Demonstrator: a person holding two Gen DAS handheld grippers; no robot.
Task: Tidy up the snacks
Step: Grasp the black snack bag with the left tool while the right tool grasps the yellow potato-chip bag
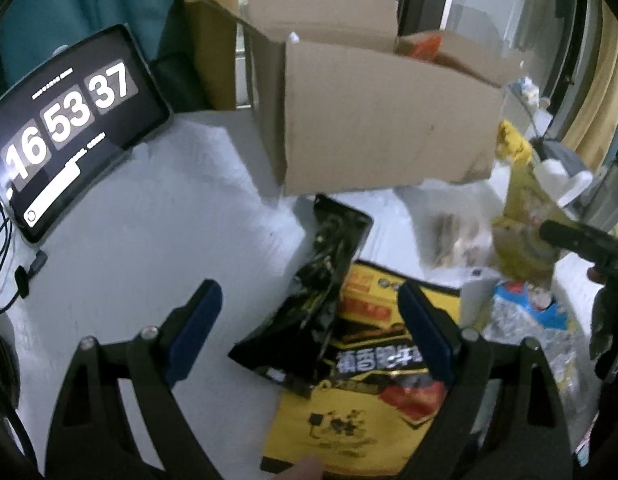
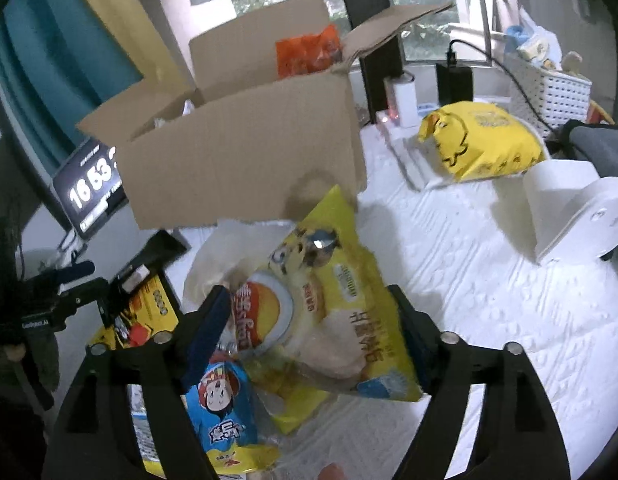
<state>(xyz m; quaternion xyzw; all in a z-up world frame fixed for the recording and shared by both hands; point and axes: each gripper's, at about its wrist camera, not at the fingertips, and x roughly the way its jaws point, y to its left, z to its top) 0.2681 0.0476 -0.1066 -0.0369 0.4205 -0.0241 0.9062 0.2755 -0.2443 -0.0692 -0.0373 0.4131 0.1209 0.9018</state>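
Note:
My left gripper (image 1: 313, 320) is open above a black snack bag (image 1: 321, 300), which lies across a yellow-and-black snack bag (image 1: 369, 384). Neither pad touches them. My right gripper (image 2: 309, 312) is open, with a tilted yellow snack bag (image 2: 329, 312) filling the gap between its fingers. The same yellow bag (image 1: 521, 220) stands up at the right of the left wrist view. A blue cartoon snack bag (image 2: 221, 408) lies under it. Behind the pile stands an open cardboard box (image 1: 369, 112) holding an orange bag (image 2: 309, 52).
A tablet showing a clock (image 1: 69, 128) leans at the left with cables beside it. A clear bag of pale biscuits (image 1: 457, 240) lies in front of the box. On the white quilted surface (image 2: 489, 300) are a yellow cushion (image 2: 485, 140), a white device (image 2: 569, 208) and a white basket (image 2: 549, 84).

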